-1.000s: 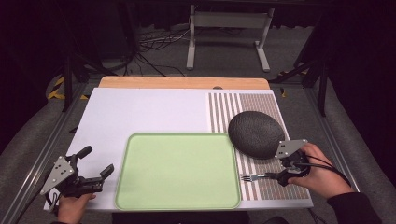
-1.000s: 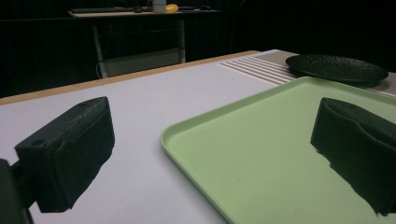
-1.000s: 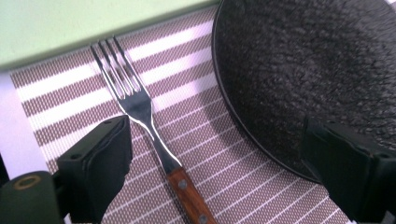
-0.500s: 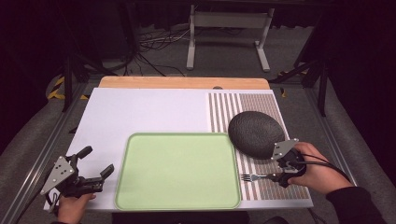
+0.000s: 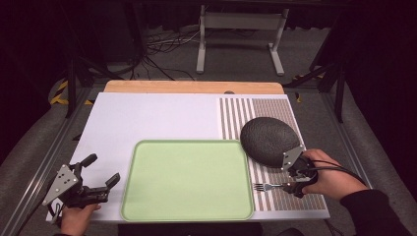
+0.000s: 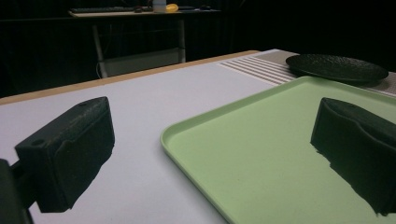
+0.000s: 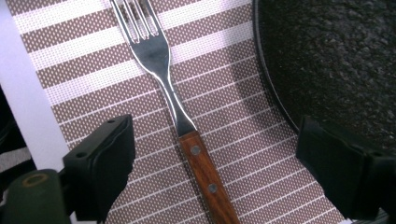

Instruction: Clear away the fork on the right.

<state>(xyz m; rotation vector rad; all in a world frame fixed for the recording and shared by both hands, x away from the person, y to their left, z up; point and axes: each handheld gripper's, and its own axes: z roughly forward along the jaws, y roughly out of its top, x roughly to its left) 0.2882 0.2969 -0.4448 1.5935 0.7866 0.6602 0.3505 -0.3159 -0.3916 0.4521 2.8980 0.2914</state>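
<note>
Right gripper point(image 7: 210, 172): fingers point(image 7: 100, 165) spread wide, set astride the fork point(image 7: 175, 109), one to each side of its wooden handle, neither pad touching it; the jaws have just been closing a little, with the handle between them and not yet pinched. The straddling pose is judged to be a lining-up for a grasp on the handle, where the wood gives a better hold than the thin metal neck. The fork is laid flat on the striped placemat point(image 5: 236, 110), tines pointed toward the green tray point(image 5: 187, 179) and lying just beside the tray's right edge; its handle runs away from the tray under the right hand point(image 5: 327, 174). The dark textured plate point(image 5: 268, 140) rests on the same mat beyond the fork and close to the tray's far right corner, and one finger is held near its rim, so little room is left on that side. Left gripper point(image 5: 93, 191): fingers point(image 6: 70, 149) spread, nothing between them, held low off the tray's left edge, probably parked clear of the work. Mat and tray are borne by the white table point(image 5: 147, 118).
</note>
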